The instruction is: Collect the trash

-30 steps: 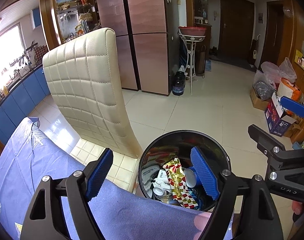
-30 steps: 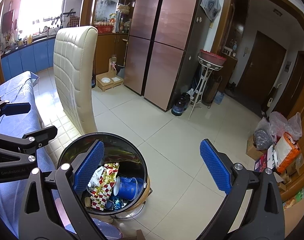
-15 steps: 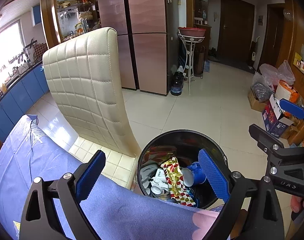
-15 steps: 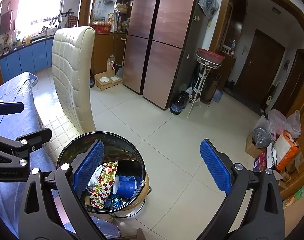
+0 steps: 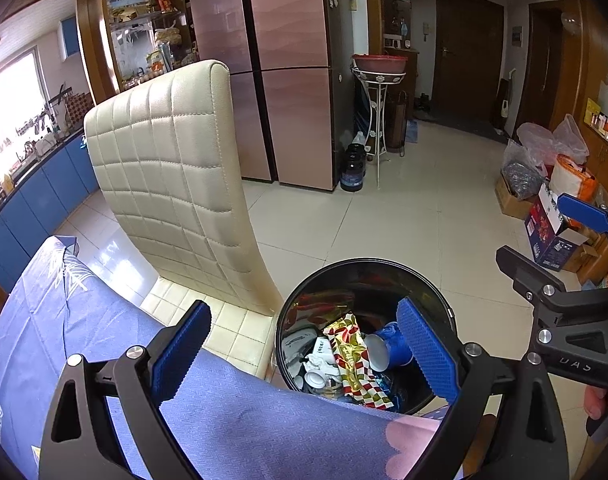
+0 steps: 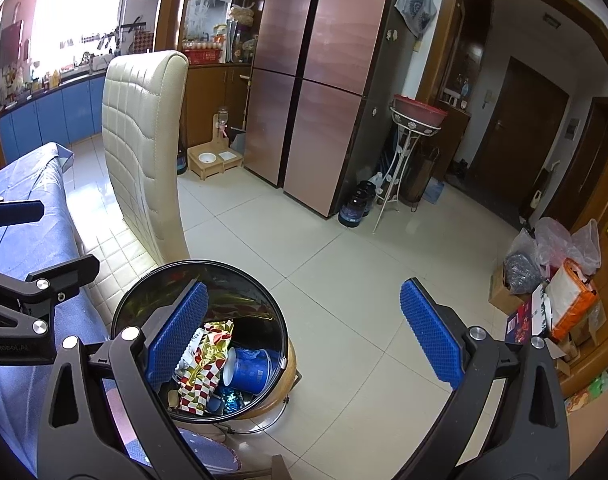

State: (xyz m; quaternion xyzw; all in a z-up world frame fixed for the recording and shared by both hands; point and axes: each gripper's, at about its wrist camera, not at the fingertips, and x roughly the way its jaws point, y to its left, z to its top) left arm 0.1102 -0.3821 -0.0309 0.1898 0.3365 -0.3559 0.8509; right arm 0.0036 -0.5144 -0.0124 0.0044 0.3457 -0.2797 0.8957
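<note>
My left gripper (image 5: 304,344) hangs released over the bench (image 5: 232,420) edge and the bin (image 5: 444,300), my right gripper (image 6: 300,330) likewise spread and empty, while the checkered wrapper (image 5: 354,364) and blue cup (image 5: 388,350) lie inside the bin.

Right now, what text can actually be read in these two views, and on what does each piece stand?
"GenRobot.AI": on the black body of the left gripper, right wrist view.
"DAS": on the black body of the right gripper, left wrist view; letters partly cut off.
Print on the white wrapper in the trash bin: too small to read.
Printing on the cardboard boxes: blurred.
</note>
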